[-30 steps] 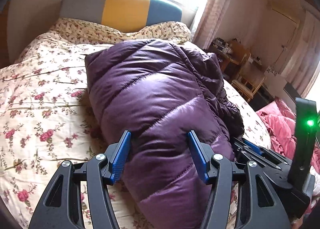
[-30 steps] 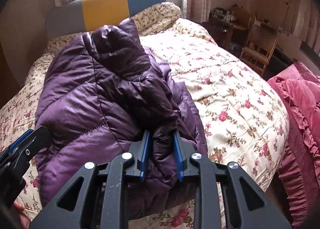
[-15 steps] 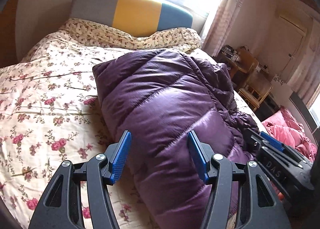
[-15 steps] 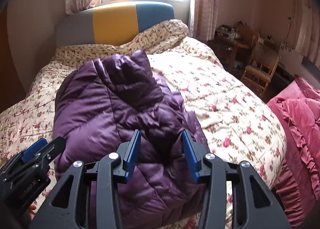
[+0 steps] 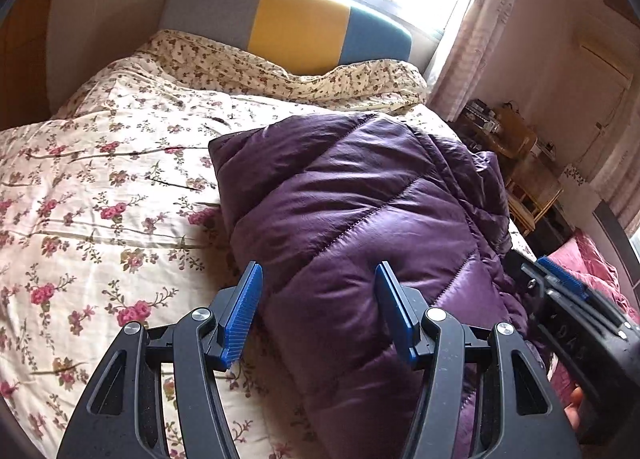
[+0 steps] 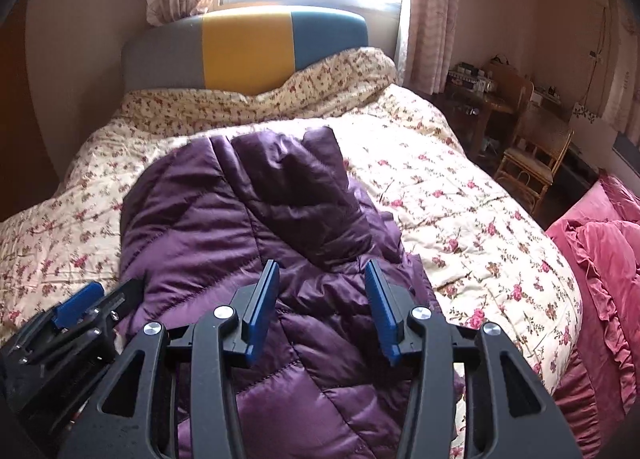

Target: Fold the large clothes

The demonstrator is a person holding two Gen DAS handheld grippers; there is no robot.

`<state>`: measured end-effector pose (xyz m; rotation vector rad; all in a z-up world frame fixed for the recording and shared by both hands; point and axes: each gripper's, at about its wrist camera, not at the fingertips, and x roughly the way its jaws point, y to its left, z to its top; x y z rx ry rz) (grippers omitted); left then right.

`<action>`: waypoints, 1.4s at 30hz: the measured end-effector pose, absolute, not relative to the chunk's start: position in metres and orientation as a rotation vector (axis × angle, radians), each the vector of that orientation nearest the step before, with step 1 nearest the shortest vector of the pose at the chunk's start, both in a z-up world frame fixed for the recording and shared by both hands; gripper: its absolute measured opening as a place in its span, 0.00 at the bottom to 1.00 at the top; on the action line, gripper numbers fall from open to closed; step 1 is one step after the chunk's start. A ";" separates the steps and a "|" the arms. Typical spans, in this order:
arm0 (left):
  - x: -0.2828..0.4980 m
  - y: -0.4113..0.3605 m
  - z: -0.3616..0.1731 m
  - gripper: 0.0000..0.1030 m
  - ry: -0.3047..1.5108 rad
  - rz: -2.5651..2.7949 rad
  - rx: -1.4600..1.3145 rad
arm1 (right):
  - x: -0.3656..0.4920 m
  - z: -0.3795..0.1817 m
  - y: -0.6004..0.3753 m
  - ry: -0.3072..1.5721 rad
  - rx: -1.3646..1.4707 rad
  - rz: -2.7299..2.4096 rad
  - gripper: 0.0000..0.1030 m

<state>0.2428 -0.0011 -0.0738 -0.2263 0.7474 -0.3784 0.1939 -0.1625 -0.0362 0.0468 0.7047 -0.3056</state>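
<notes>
While folded into a thick bundle, the purple puffer jacket (image 5: pixel 360 227) lies on the floral bedspread (image 5: pixel 100 199), long axis running from the near bed edge toward the striped headboard (image 6: pixel 248 47), w/ a loose sleeve (image 6: pixel 304 187) draped on top pointing the same way. Left gripper (image 5: pixel 318 299) hovers over the jacket's near left edge, jaws wide apart, nothing held. Right gripper (image 6: pixel 322 299) hangs above the near end by the sleeve, jaws also spread & empty, both aimed fwd toward the headboard.

The only lettering in view is raised marking on the black body of the right gripper (image 5: pixel 560 279), seen at the edge of the left wrist view; it is blurred and looks like "DAS", though that reading is uncertain.
</notes>
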 end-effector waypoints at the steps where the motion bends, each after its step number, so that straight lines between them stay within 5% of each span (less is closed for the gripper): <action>1: 0.243 -0.002 -0.074 0.56 0.749 -0.380 -0.223 | 0.196 -0.040 -0.164 0.717 0.046 -0.309 0.41; 28: 0.272 -0.085 -0.097 0.56 0.767 -0.523 -0.013 | 0.217 -0.127 -0.255 0.842 0.159 -0.420 0.36; 42: 0.273 -0.085 -0.102 0.57 0.770 -0.521 -0.010 | 0.217 -0.099 -0.239 0.830 0.105 -0.487 0.39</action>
